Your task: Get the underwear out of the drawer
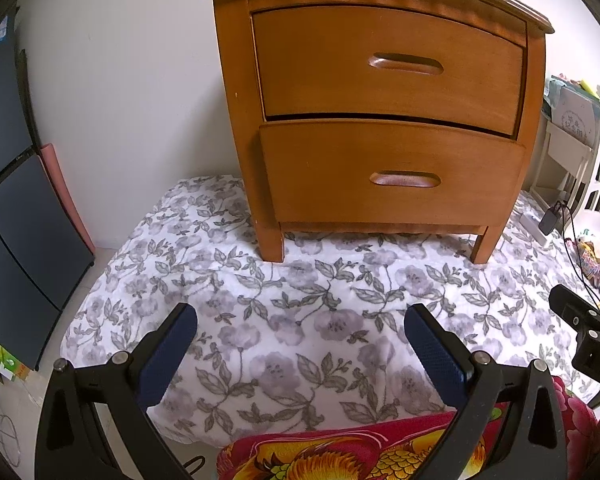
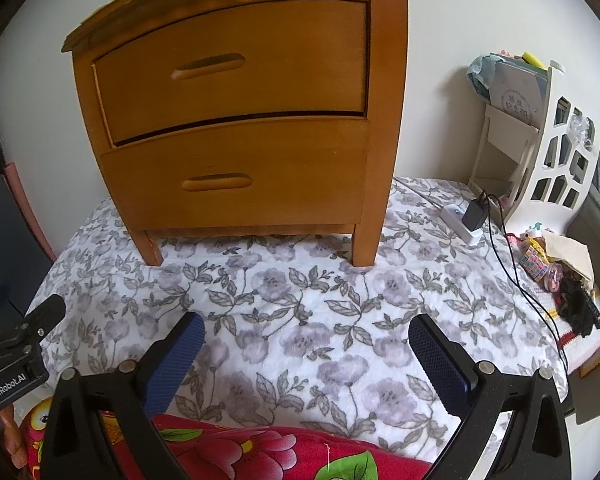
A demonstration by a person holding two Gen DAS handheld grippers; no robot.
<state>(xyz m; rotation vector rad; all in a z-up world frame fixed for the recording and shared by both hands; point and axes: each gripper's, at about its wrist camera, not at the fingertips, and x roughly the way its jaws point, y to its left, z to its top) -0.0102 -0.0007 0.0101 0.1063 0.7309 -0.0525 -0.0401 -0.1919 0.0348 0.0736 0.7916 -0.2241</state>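
A brown wooden nightstand (image 1: 380,100) (image 2: 236,112) with two drawers stands on a floral-print bed cover (image 1: 300,320) (image 2: 300,300). The upper drawer (image 1: 388,64) (image 2: 232,72) and the lower drawer (image 1: 392,172) (image 2: 236,172) are both pushed in, each with a recessed oval handle; a thin dark gap runs between them. No underwear is visible. My left gripper (image 1: 300,324) is open above the cover, well short of the nightstand. My right gripper (image 2: 306,334) is open too, beside the left one. Nothing sits between either pair of blue pads.
A red flowered blanket (image 1: 340,456) (image 2: 260,456) lies at the near edge. A dark cabinet (image 1: 12,240) stands on the left. On the right are a white rack (image 2: 540,152), a charger with cable (image 2: 474,214) and small clutter (image 2: 556,264).
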